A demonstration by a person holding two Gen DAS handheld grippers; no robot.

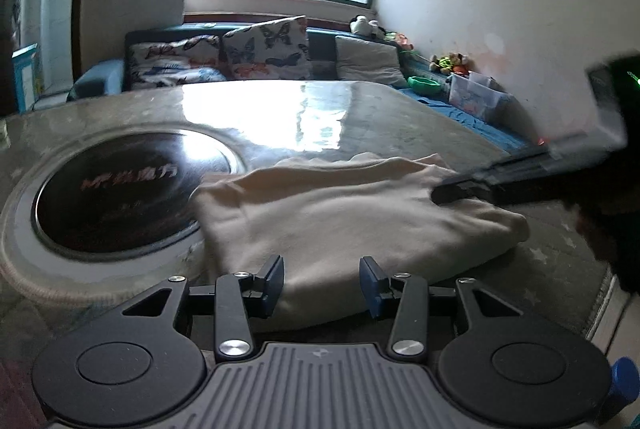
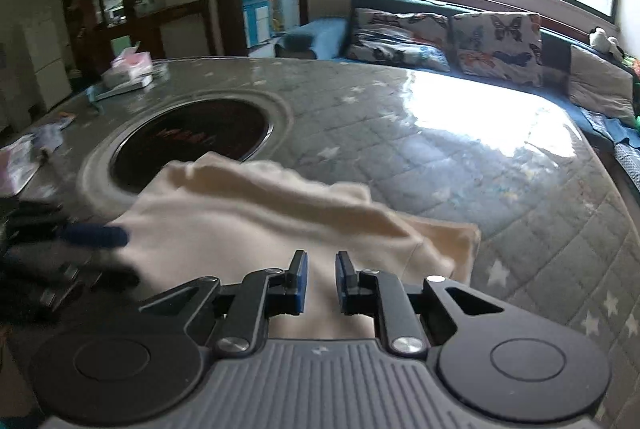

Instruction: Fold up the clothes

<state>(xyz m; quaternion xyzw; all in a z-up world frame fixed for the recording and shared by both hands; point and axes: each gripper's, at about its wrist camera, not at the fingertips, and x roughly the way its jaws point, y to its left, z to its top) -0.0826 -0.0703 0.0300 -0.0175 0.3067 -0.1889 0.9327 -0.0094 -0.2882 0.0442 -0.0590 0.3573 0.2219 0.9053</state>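
A cream garment [image 1: 340,213] lies folded into a thick rectangle on the grey quilted table [image 1: 380,125], next to the round black hob [image 1: 120,189]. My left gripper [image 1: 322,281] is open at the garment's near edge, its blue pads wide apart with only cloth beyond them. In the right wrist view the garment [image 2: 248,225] fills the middle. My right gripper [image 2: 322,281] hovers over it with a narrow gap between the pads and nothing pinched. The right gripper's blurred tip [image 1: 444,191] rests over the garment's right end. One blue finger [image 2: 96,235] of the left gripper shows at the garment's left edge.
The hob [image 2: 192,145] is sunk into the table's middle. A pink tissue box [image 2: 128,67] and loose papers [image 2: 24,157] lie on the far left of the table. A sofa with butterfly cushions [image 1: 240,53] and a plastic box [image 1: 476,97] stand beyond the table.
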